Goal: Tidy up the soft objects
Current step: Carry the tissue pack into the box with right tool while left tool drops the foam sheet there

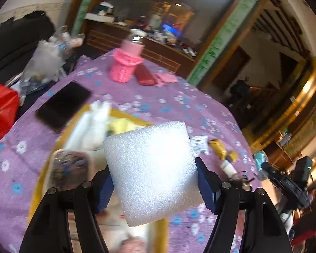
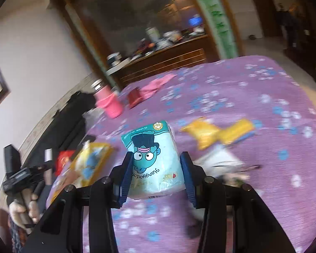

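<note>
In the left wrist view, the left gripper (image 1: 153, 186) filled the lower centre of the frame, its blue pads (image 1: 206, 189) pinching a white foam block (image 1: 151, 172) from both sides, the block raised above the purple flowered tablecloth (image 1: 168, 105). Behind it, at centre left, sat a blurred yellow-rimmed tray (image 1: 128, 115) with white soft items in it, and a black phone (image 1: 63, 104) lay beside the tray toward the upper left. A pink knitted cup holder (image 1: 124, 65) stood near the top centre. In the right wrist view, the right gripper (image 2: 155, 174) at lower centre clamped a teal tissue pack (image 2: 153, 160) printed with a cartoon face, its fingers (image 2: 187, 175) pressed against both sides. A yellow packet (image 2: 217, 132) lay on the cloth to the right of the pack, well apart from it.
</note>
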A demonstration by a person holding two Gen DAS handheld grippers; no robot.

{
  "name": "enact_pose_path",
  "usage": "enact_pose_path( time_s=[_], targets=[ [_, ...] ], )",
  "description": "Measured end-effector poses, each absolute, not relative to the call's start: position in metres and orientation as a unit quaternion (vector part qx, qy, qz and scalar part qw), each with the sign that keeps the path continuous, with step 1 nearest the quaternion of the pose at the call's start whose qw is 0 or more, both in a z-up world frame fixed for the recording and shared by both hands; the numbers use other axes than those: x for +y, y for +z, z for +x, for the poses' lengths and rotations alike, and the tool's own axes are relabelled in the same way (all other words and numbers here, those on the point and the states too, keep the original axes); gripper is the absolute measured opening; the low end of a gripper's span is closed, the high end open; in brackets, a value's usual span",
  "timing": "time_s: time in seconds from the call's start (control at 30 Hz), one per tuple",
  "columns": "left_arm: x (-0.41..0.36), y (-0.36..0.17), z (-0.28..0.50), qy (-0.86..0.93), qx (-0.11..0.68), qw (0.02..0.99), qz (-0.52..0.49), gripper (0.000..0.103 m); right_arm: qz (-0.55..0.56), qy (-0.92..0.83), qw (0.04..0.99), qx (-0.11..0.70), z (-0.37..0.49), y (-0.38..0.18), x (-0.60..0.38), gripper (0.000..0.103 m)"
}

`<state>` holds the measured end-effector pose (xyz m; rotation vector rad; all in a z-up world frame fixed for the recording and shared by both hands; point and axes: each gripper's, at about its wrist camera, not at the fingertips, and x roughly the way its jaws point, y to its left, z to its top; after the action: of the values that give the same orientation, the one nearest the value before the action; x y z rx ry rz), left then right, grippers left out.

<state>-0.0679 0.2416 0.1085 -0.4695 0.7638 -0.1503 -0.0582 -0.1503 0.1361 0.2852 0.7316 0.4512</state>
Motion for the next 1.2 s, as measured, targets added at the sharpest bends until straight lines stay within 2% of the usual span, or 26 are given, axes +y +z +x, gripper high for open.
enact_pose_path(
  time_s=[0.43, 0.53, 0.67, 1.07, 1.2],
  targets=[
    [0.269, 0.065, -0.071, -0.047, 0.406, 0.883, -0.233, 0.075, 0.072, 0.324, 0.85, 0.409, -0.057, 0.123, 0.012, 0.043],
    [0.266, 0.064, -0.074, -0.036, 0.406, 0.888, -0.215, 0.079, 0.056, 0.34, 0.84, 0.42, -0.053, 0.118, 0.045, 0.043],
    [0.264, 0.066, -0.083, -0.056, 0.407, 0.887, -0.212, 0.091, 0.037, 0.349, 0.829, 0.436, -0.043, 0.111, 0.077, 0.043],
    [0.276, 0.071, -0.132, -0.071, 0.389, 0.892, -0.217, 0.092, -0.031, 0.341, 0.819, 0.46, -0.016, 0.088, 0.157, 0.044],
    [0.277, 0.072, -0.141, -0.053, 0.381, 0.9, -0.205, 0.093, -0.06, 0.326, 0.822, 0.464, -0.011, 0.076, 0.175, 0.047]
  ],
)
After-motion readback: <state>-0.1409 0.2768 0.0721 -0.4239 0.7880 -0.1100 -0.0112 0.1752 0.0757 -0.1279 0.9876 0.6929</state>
